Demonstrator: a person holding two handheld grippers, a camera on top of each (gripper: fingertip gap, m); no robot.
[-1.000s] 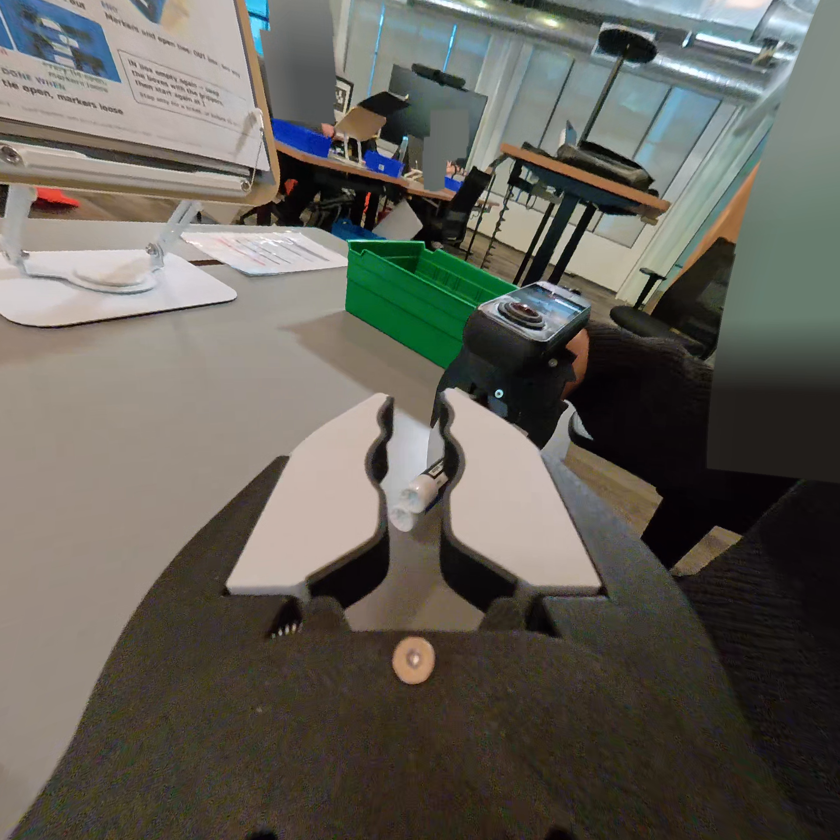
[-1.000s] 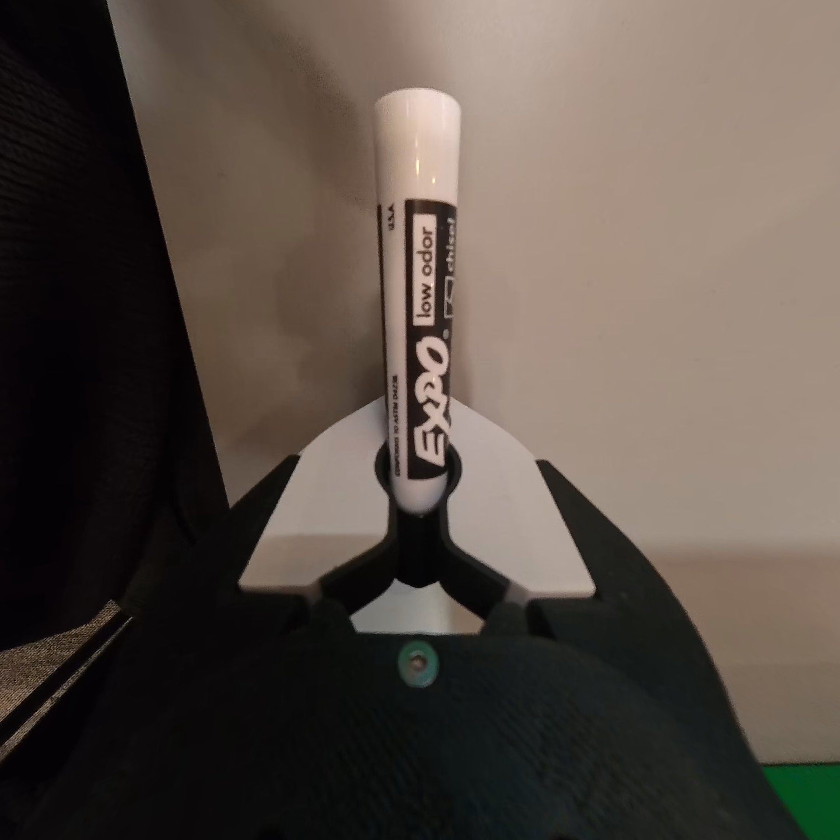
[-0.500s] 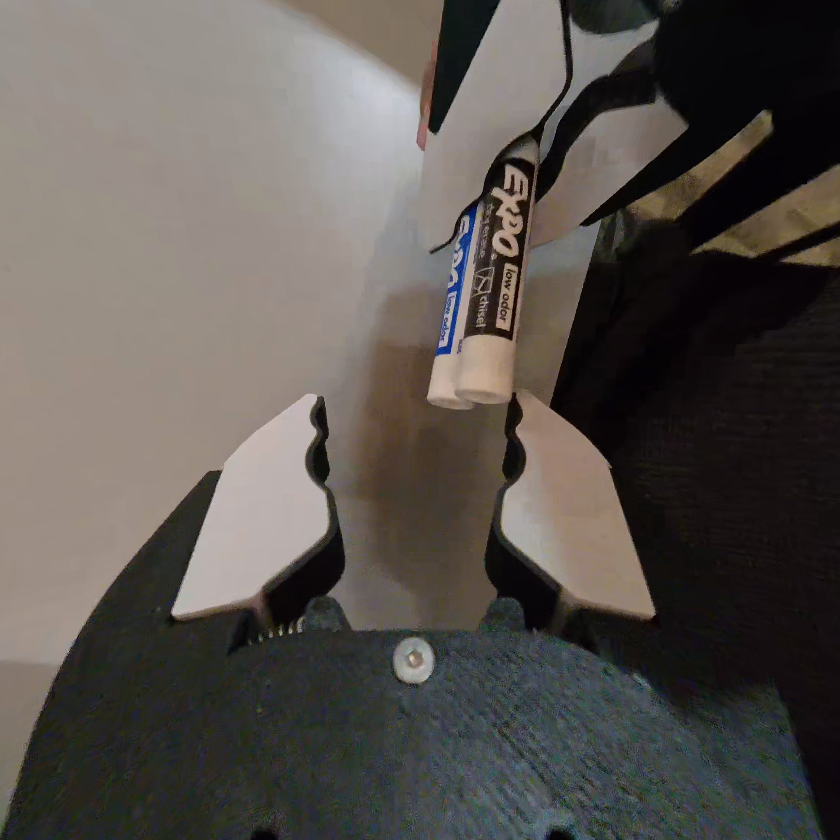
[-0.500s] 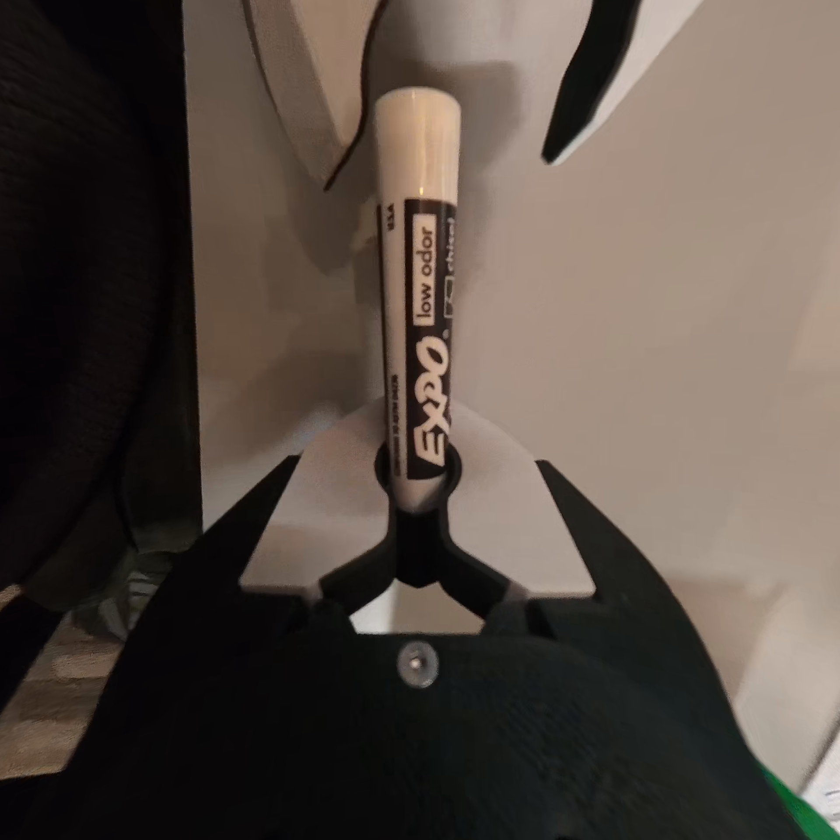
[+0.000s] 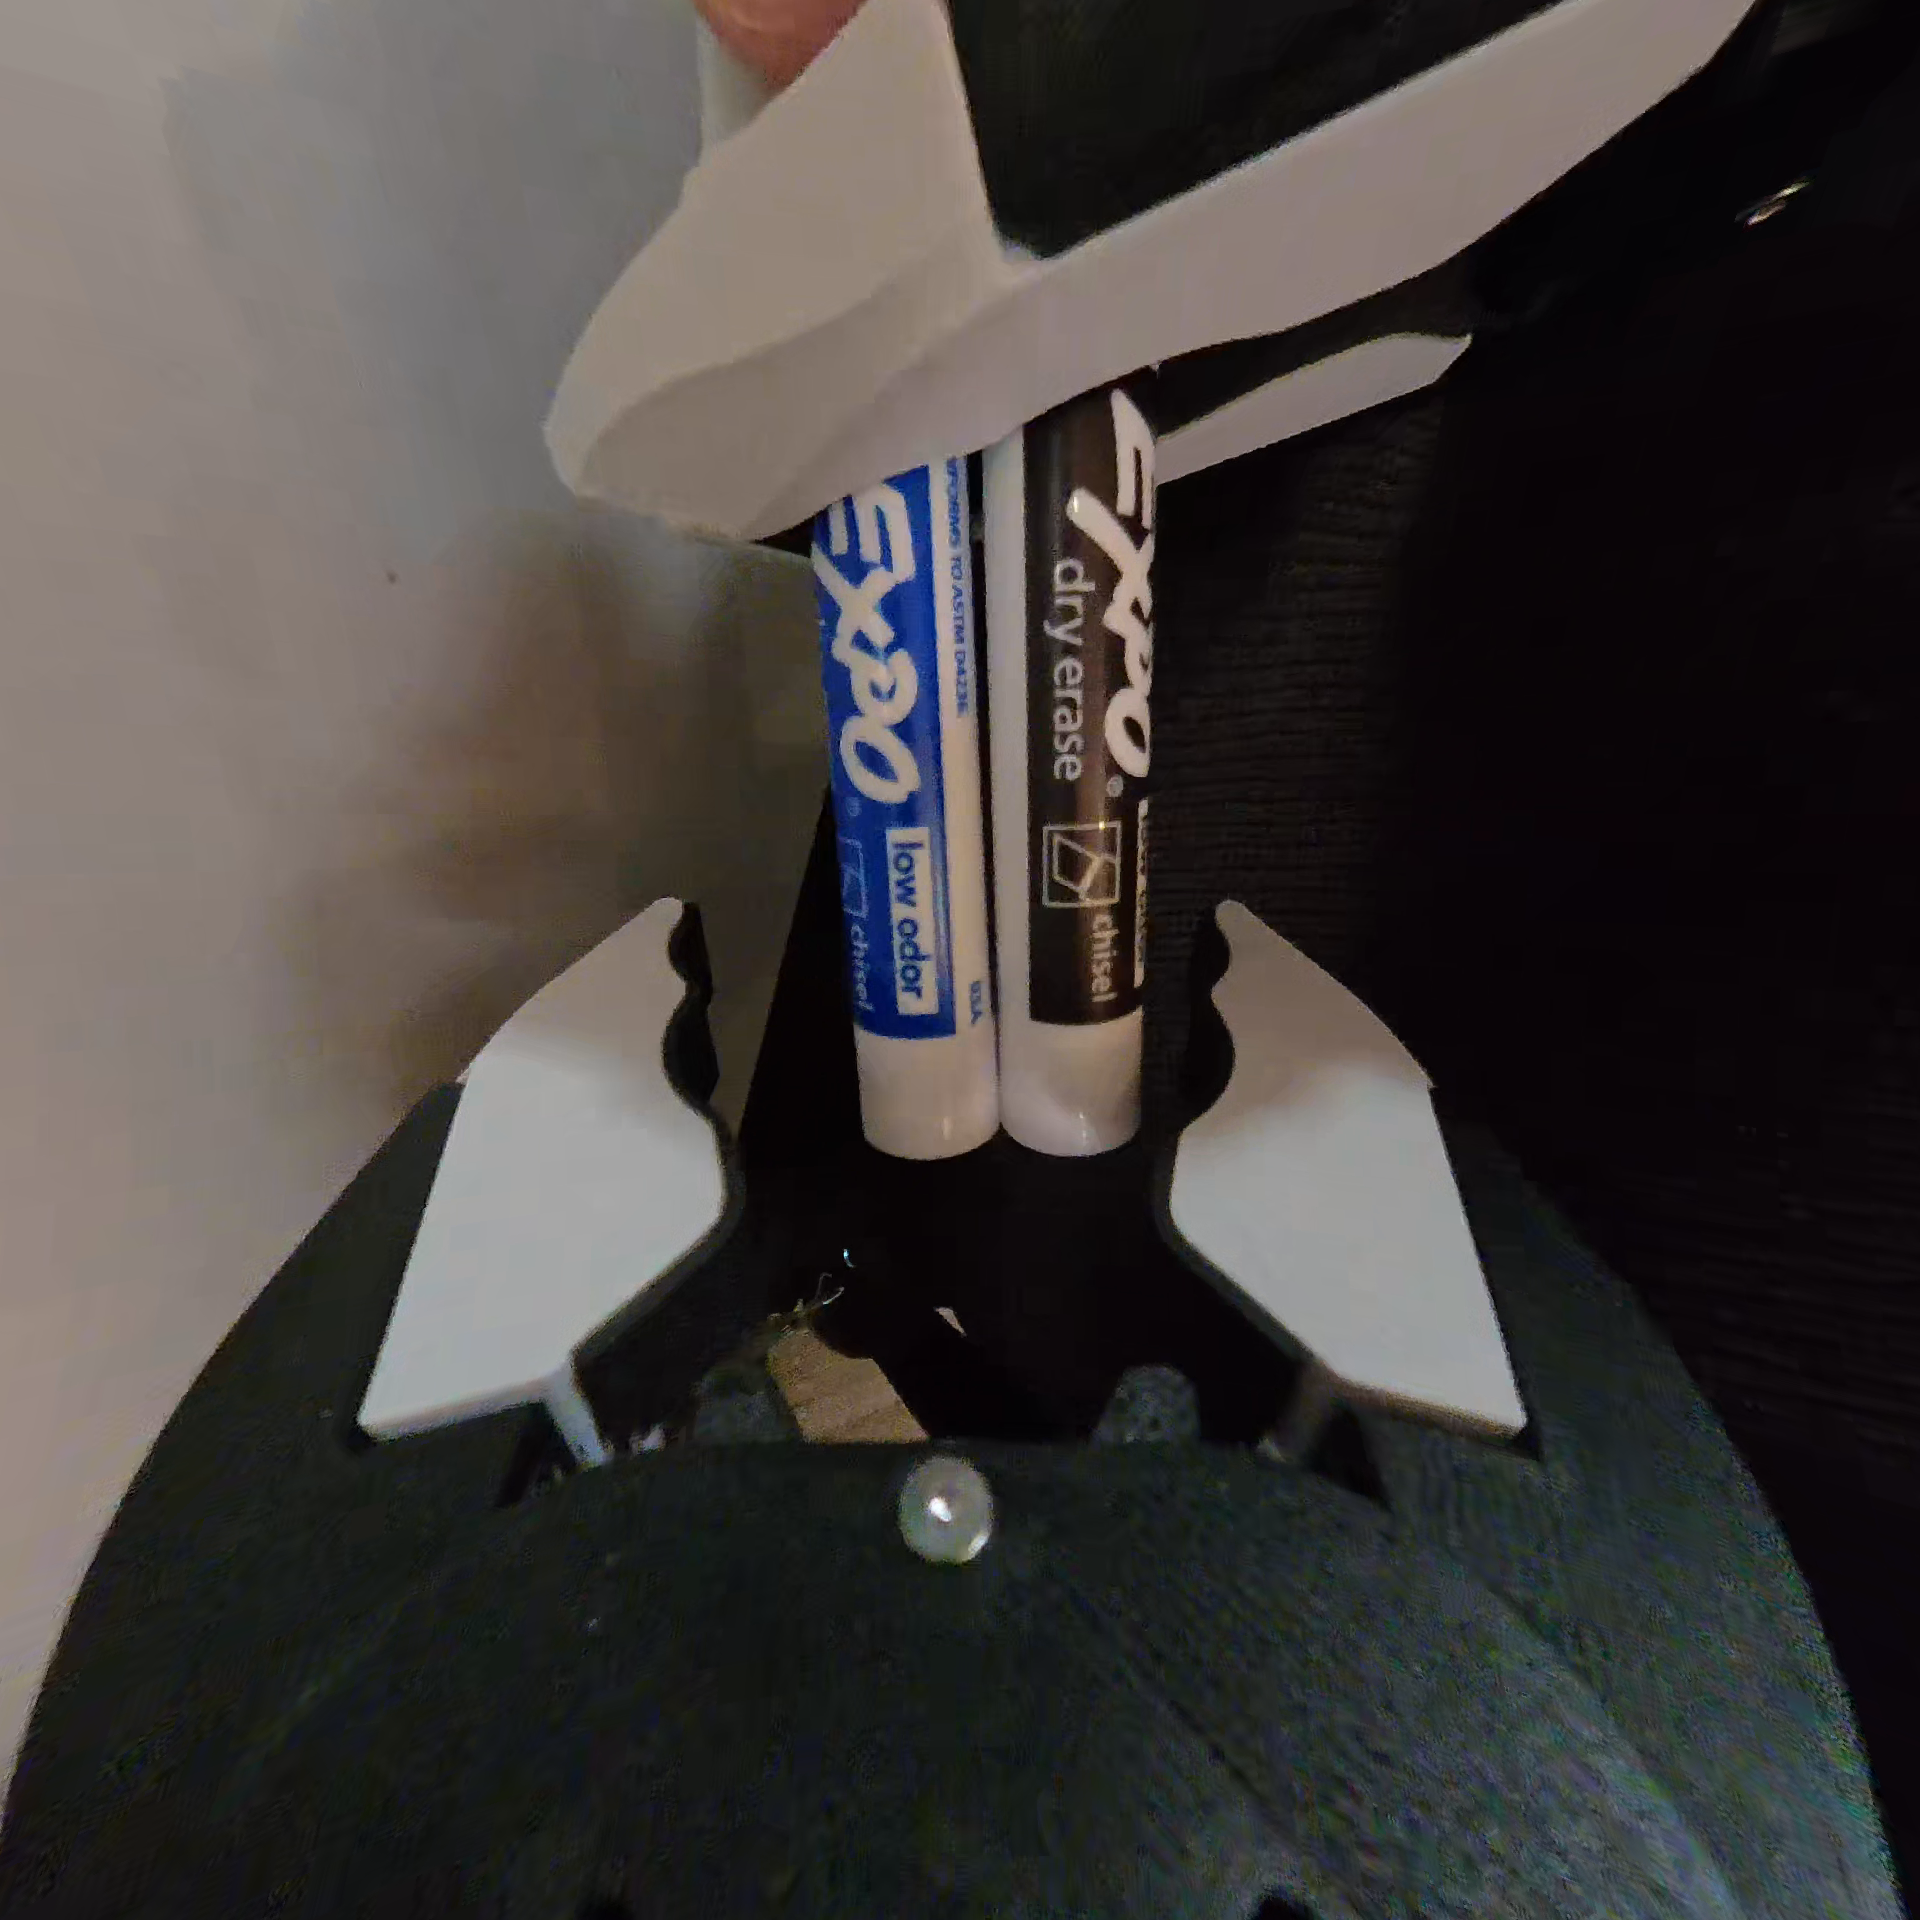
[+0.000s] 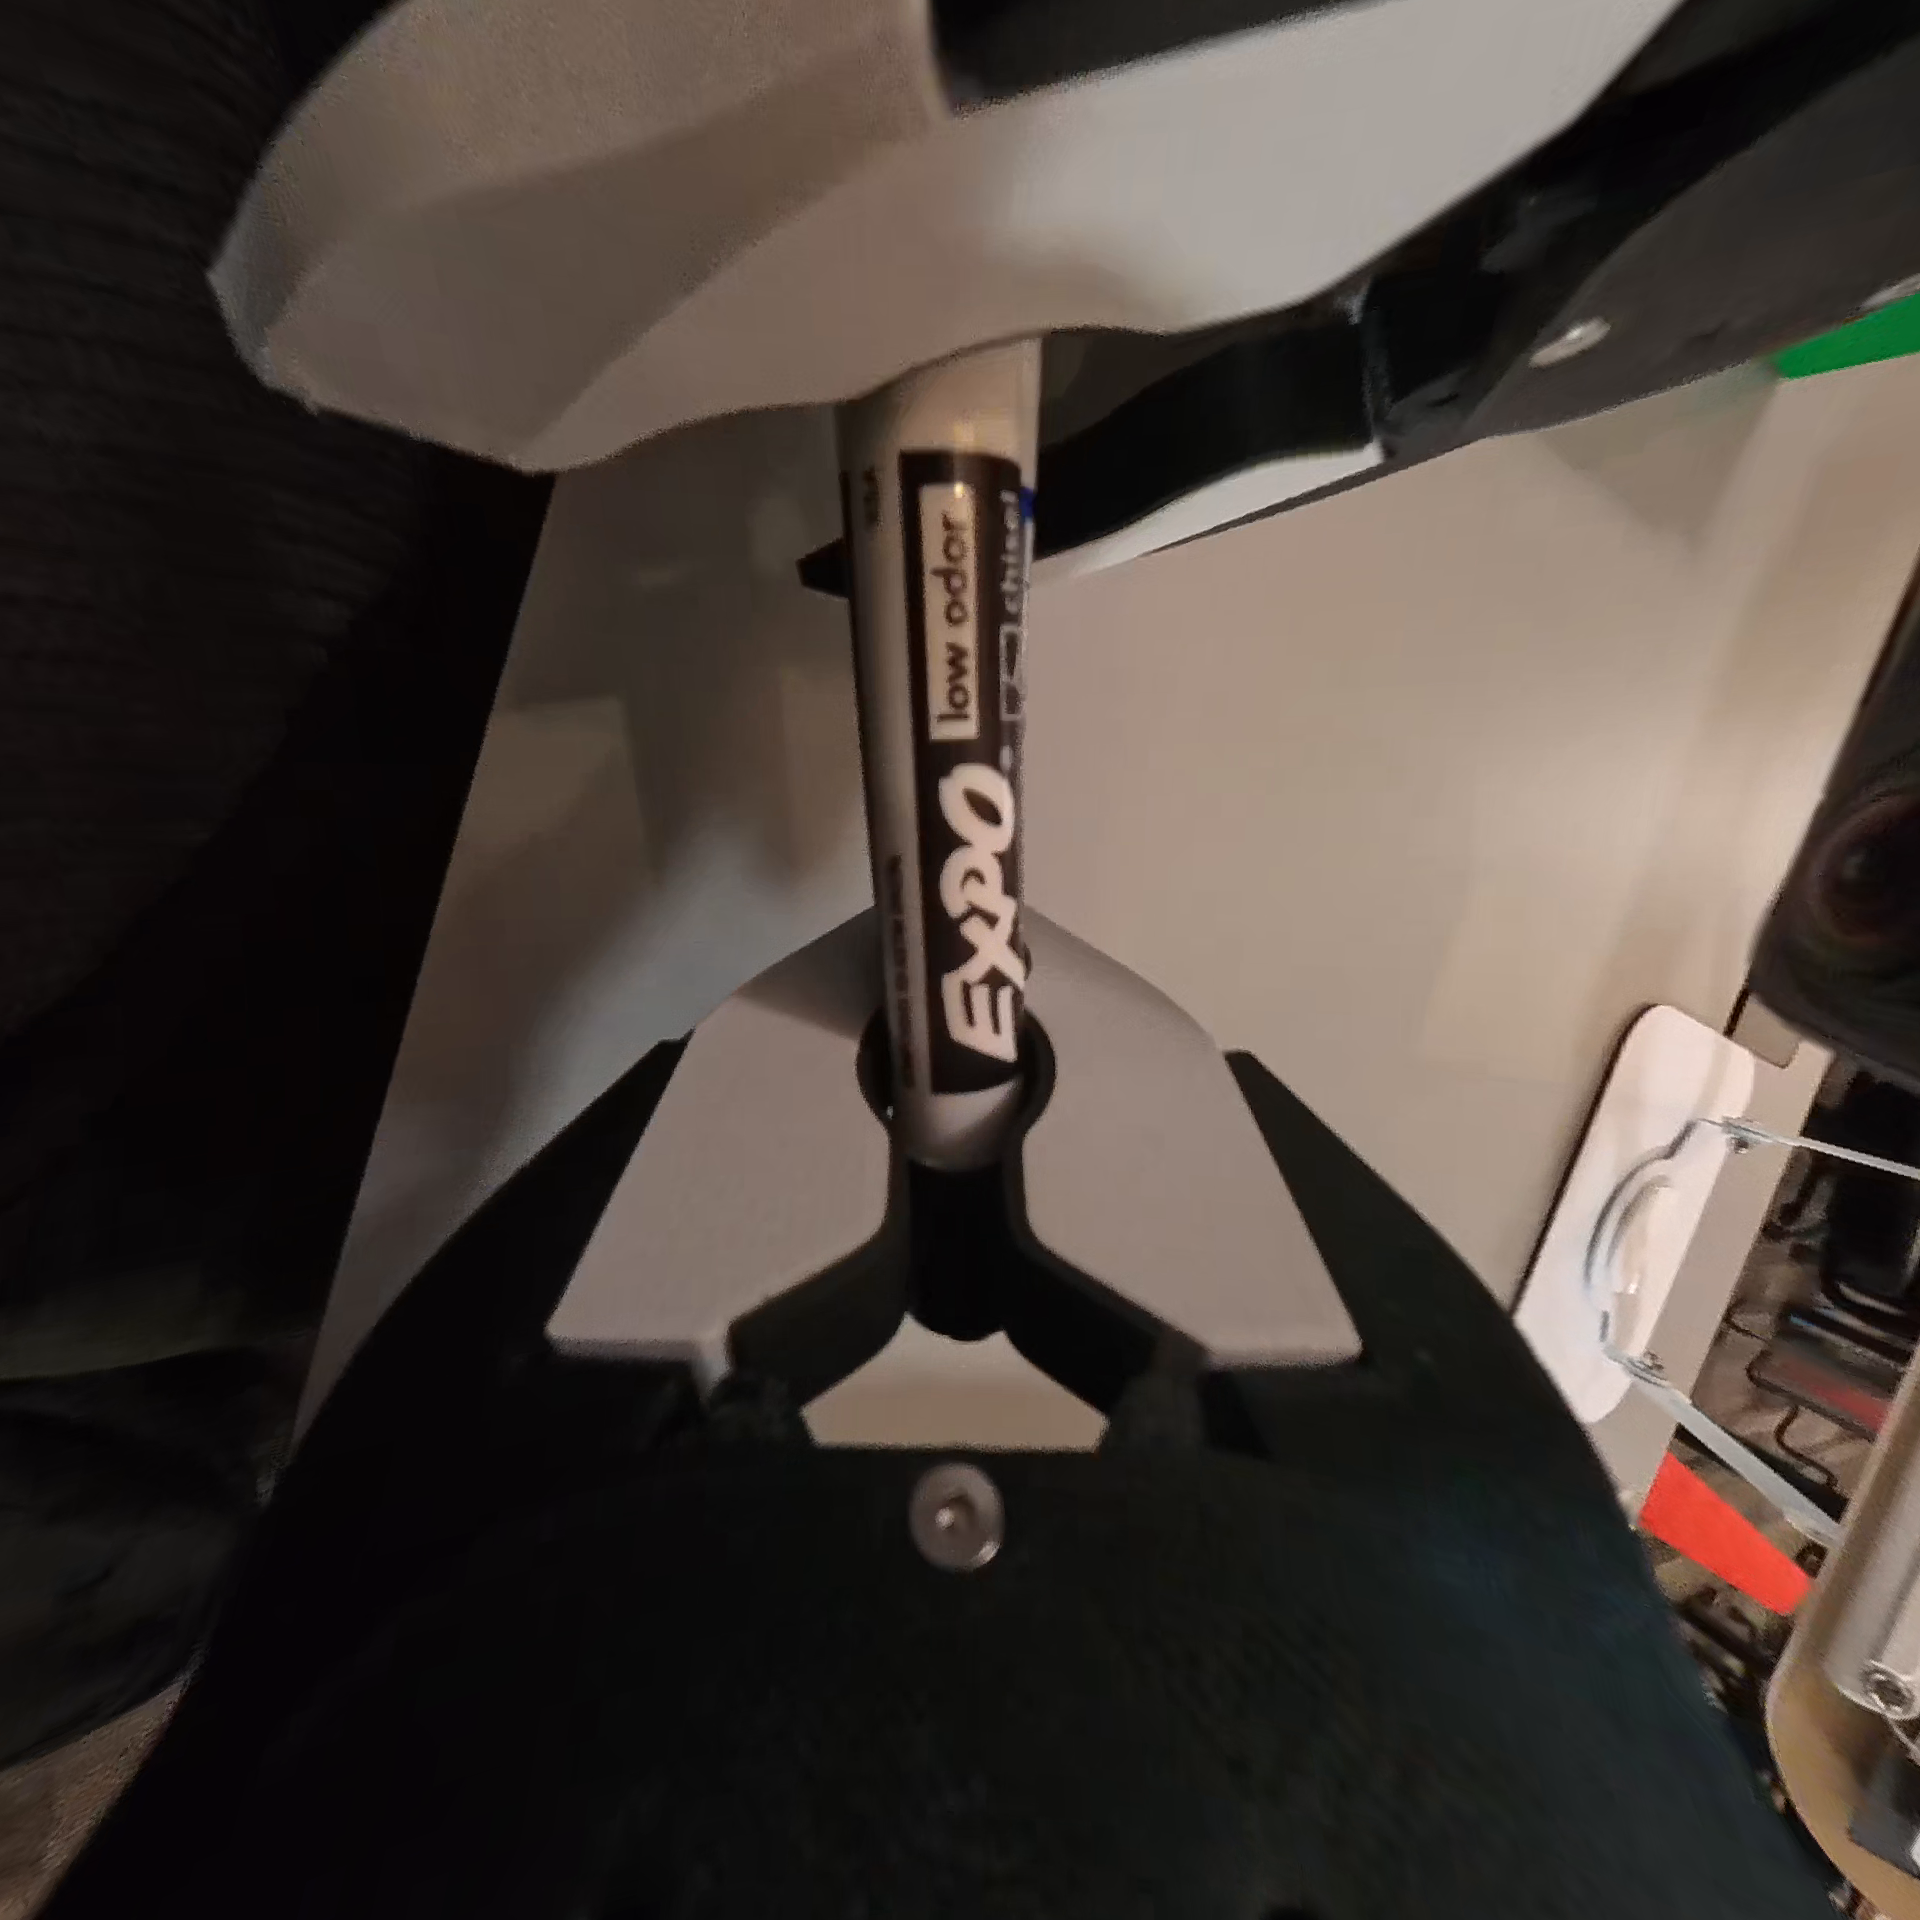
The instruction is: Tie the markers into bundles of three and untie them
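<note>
White finger plates of the left gripper (image 5: pixel 951 1049) stand wide apart, and between them, touching neither, hang the butt ends of two markers pressed side by side. Taking the black-labelled marker (image 5: pixel 1081 790) as the landmark: the blue-labelled marker (image 5: pixel 902 790) lies against its left side, both barrels white and pointing straight at the left wrist camera. Beyond the black-labelled marker's far end, the right gripper (image 5: pixel 935 343) covers the upper part of both barrels with its pale plates; a fingertip (image 5: pixel 769 26) shows at the top edge above it. Grey tabletop (image 5: pixel 260 520) spreads to the left of the markers, dark knitted cloth (image 5: pixel 1558 831) to the right.

In the right wrist view the right gripper (image 6: pixel 951 1049) is closed tight on the black-labelled marker (image 6: pixel 951 727), the barrel seated in the round notch between the plates and rising away from the camera. Its far end disappears under a pale plate of the left gripper (image 6: pixel 623 260). Whether the blue-labelled marker is also clamped I cannot tell. Right of the black-labelled marker, farther off, sits a white stand base (image 6: pixel 1662 1143) on the tabletop (image 6: pixel 1351 779).
</note>
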